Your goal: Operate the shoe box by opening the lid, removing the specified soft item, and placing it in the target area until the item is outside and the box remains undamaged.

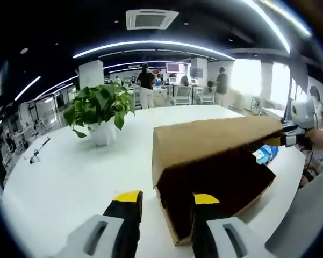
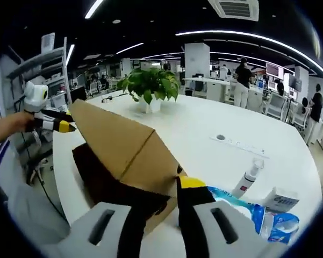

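Observation:
A brown cardboard shoe box (image 1: 225, 185) lies on the white table (image 1: 70, 177), its lid (image 1: 215, 137) lifted like a roof over a dark inside. Nothing inside can be made out. My left gripper (image 1: 165, 198) stands open, its yellow-tipped jaws either side of the box's near corner. My right gripper (image 1: 279, 141) grips the lid's far edge. In the right gripper view the lid (image 2: 113, 142) slopes up to the left over the box (image 2: 97, 172), its lower edge held in my right gripper (image 2: 166, 185). The left gripper (image 2: 63, 126) sits by the lid's far corner.
A potted green plant (image 1: 99, 107) (image 2: 150, 86) stands on the table beyond the box. Blue packets (image 2: 247, 209), a white bottle (image 2: 248, 177) and a small carton (image 2: 282, 201) lie beside the box. People stand at desks far back. A small cable port (image 2: 220, 137) sits in the tabletop.

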